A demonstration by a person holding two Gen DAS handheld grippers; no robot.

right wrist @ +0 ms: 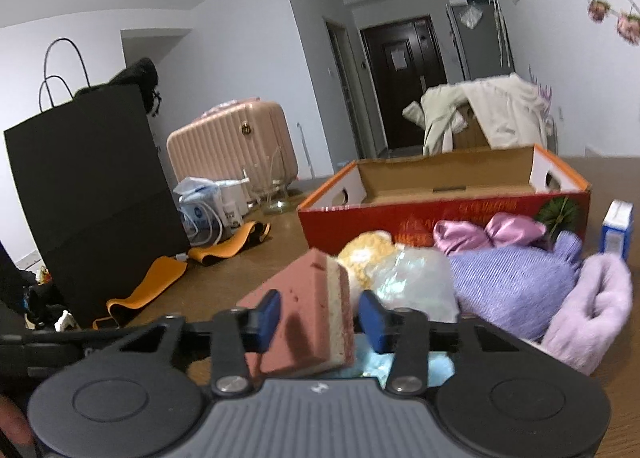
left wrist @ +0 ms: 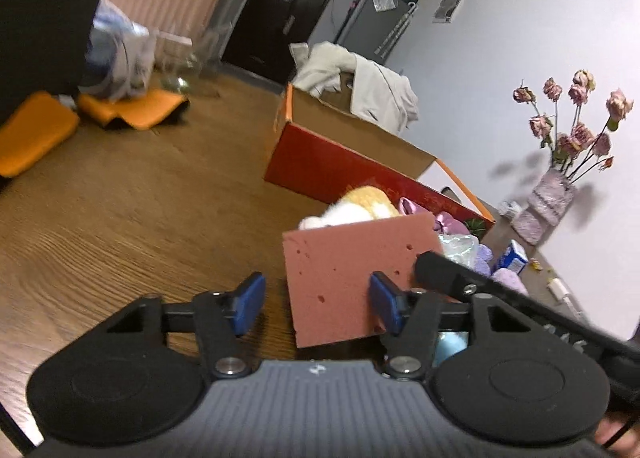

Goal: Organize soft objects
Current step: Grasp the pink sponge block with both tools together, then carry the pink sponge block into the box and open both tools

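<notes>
While the pink sponge (left wrist: 348, 278) hangs clear of the tabletop (left wrist: 140, 197), the step in hand looks like carrying it to the box (left wrist: 340, 165).

Left wrist view: left gripper (left wrist: 318, 304) is released. Its left pad stands apart from the sponge w/ a gap showing, and the right pad only overlaps the sponge's near right edge, so no squeeze there. A black finger (left wrist: 440, 268) of the right gripper meets the sponge at its right side. The red box w/ orange rim sits farther off and looks mostly empty. A yellow plush toy (left wrist: 368, 201) pokes up just behind the sponge.

Right wrist view: right gripper (right wrist: 322, 316) is grasping the sponge (right wrist: 312, 310), tilted, w/ a pad on each broad face. A white layer shows along the sponge's edge. The box (right wrist: 440, 213) lies straight ahead, far side of a pile of soft things: a purple knit hat (right wrist: 516, 282), a pink bow (right wrist: 492, 232) and a fluffy lilac piece (right wrist: 592, 306) to the right.

Next, IMO: lift the sponge over the pile and the box's near wall, then let go inside. Keep the left gripper out of the way, or send it to the toy. The sponge squashes easily, so a light grip should do. Watch that it doesn't snag the rim.
</notes>
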